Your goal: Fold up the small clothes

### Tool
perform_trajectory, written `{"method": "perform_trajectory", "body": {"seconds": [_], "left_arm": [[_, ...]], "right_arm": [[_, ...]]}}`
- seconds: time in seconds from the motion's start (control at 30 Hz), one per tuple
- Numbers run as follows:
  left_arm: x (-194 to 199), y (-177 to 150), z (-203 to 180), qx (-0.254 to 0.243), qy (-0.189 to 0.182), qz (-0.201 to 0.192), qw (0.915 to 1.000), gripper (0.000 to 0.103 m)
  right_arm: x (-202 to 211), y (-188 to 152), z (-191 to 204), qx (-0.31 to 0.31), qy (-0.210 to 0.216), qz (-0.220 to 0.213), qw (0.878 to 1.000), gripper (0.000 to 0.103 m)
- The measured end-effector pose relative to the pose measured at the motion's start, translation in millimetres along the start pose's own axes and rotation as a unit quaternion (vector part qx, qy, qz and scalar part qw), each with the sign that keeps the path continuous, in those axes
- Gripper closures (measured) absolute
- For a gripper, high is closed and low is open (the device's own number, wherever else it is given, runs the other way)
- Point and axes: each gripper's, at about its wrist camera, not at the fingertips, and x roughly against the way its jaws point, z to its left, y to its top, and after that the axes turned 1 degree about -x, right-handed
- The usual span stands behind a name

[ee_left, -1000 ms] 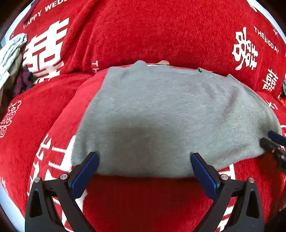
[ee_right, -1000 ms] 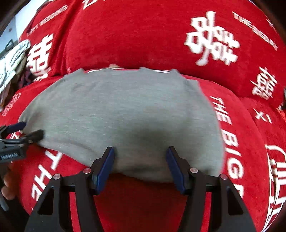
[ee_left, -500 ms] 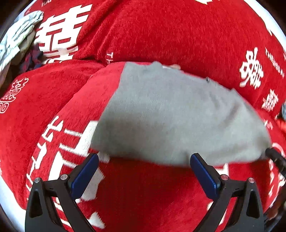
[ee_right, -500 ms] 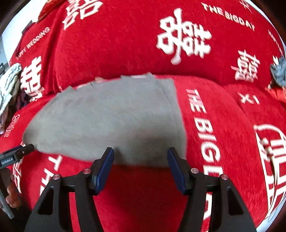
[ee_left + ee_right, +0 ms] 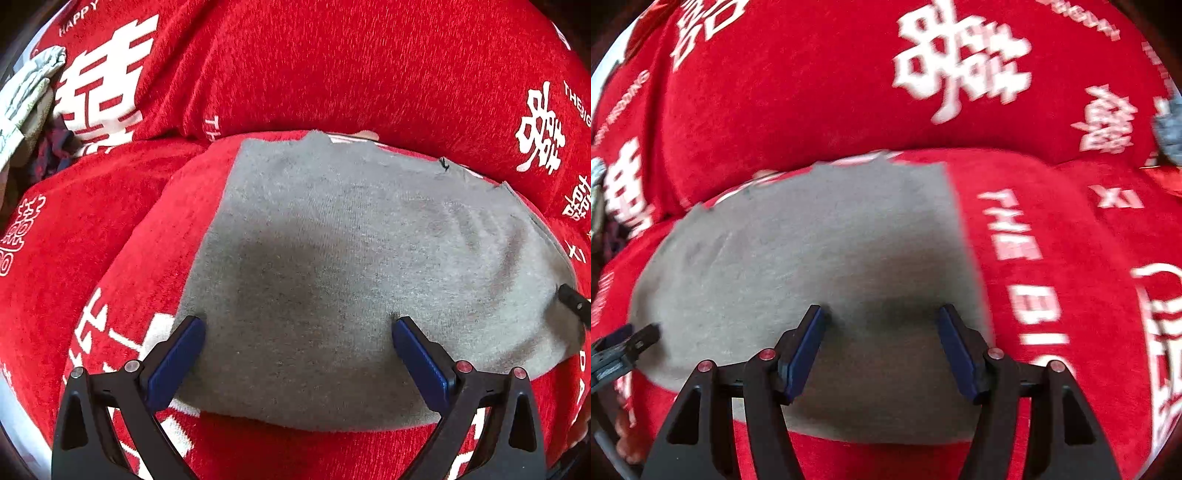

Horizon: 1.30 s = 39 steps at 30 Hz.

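A grey knit garment [image 5: 351, 258] lies flat on a red sofa seat, folded into a rough rectangle; it also shows in the right wrist view [image 5: 820, 258]. My left gripper [image 5: 297, 328] is open, its blue-padded fingers over the garment's near left part. My right gripper [image 5: 881, 319] is open, its fingers over the garment's near right part. The right gripper's tip shows at the right edge of the left wrist view [image 5: 572, 301], and the left gripper's tip at the left edge of the right wrist view [image 5: 626, 343].
The red sofa cover [image 5: 332, 66] has white characters and lettering; its backrest rises just behind the garment. Other clothes are piled at the far left [image 5: 26, 99]. A grey item lies at the far right of the right wrist view [image 5: 1169, 129].
Both grippers drew back from the garment's near edge half a second ago, then moved forward over it again. The garment lies as before.
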Motion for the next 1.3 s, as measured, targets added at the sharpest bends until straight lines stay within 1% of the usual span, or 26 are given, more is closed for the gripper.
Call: {"method": "perform_trajectory", "body": {"seconds": [0.1,0.23,0.33,0.43,0.5,0.57,0.6,0.67,0.77,0.8,0.87,0.97,1.03,1.07,1.1,1.13,1.17,1.23,1.3], "left_arm": [[7.6,-2.4,2.1,0.0,-0.002,-0.011,0.9999,0.0],[13.3,-5.6,11.8,0.012,-0.011,-0.013,0.9998,0.0],[18.2,-9.9,22.0,0.019,-0.008,-0.017,0.9996,0.0],[19.6,-17.4,40.3,0.041,-0.012,-0.015,0.999,0.0],[14.0,-23.6,55.0,0.064,-0.016,-0.002,0.9978,0.0],[7.5,-30.2,68.0,0.086,-0.038,0.01,0.9955,0.0],[10.0,-32.0,68.6,0.086,-0.042,0.002,0.9955,0.0],[11.7,-34.0,67.3,0.087,-0.058,0.005,0.9945,0.0],[13.2,-32.6,59.6,0.088,-0.112,0.004,0.9897,0.0],[12.4,-30.2,55.0,0.086,-0.116,0.006,0.9895,0.0],[8.0,-25.2,46.9,0.085,-0.108,0.008,0.9905,0.0],[3.1,-18.5,41.9,0.092,-0.112,0.001,0.9894,0.002],[2.0,-16.3,44.1,0.099,-0.116,-0.007,0.9882,0.027],[1.0,-14.8,47.1,0.106,-0.121,-0.009,0.9869,0.033],[-1.4,-14.4,50.5,0.112,-0.128,-0.011,0.9854,0.046],[-2.6,-14.1,55.2,0.12,-0.135,-0.013,0.9834,0.053],[-4.3,-15.3,60.8,0.13,-0.142,-0.016,0.9812,0.056],[-4.5,-19.3,72.1,0.147,-0.16,-0.022,0.9759,0.066],[-4.9,-23.3,80.1,0.164,-0.178,-0.025,0.9699,0.069]], "right_arm": [[7.9,1.6,6.6,-0.001,0.013,-0.009,1.0,0.035],[7.8,6.1,31.5,0.032,0.025,-0.006,0.999,0.035],[5.9,7.3,48.3,0.045,0.036,-0.003,0.998,0.035],[1.2,6.6,64.3,0.065,0.04,0.002,0.997,0.035],[-2.3,6.7,71.2,0.073,0.043,0.005,0.996,0.035],[-6.9,6.5,77.6,0.079,0.043,0.009,0.996,0.035],[-8.5,6.0,79.6,0.08,0.044,0.011,0.996,0.035],[-11.2,5.1,82.9,0.082,0.045,0.013,0.995,0.035],[-14.6,3.1,89.1,0.09,0.044,0.015,0.995,0.035],[-15.3,3.1,90.9,0.091,0.044,0.016,0.995,0.035],[-16.5,2.9,93.7,0.093,0.044,0.017,0.995,0.035],[-16.6,4.3,97.3,0.101,0.044,0.019,0.994,0.035],[-16.2,5.9,98.4,0.105,0.046,0.02,0.993,0.035],[-15.8,7.9,99.1,0.108,0.047,0.02,0.993,0.035],[-16.1,10.0,100.2,0.11,0.048,0.02,0.993,0.035],[-16.6,12.3,101.8,0.111,0.049,0.021,0.992,0.035],[-17.4,14.8,103.6,0.111,0.051,0.022,0.992,0.035],[-19.9,21.1,110.0,0.112,0.058,0.024,0.992,0.035],[-21.5,25.2,117.9,0.114,0.065,0.025,0.991,0.035]]}}
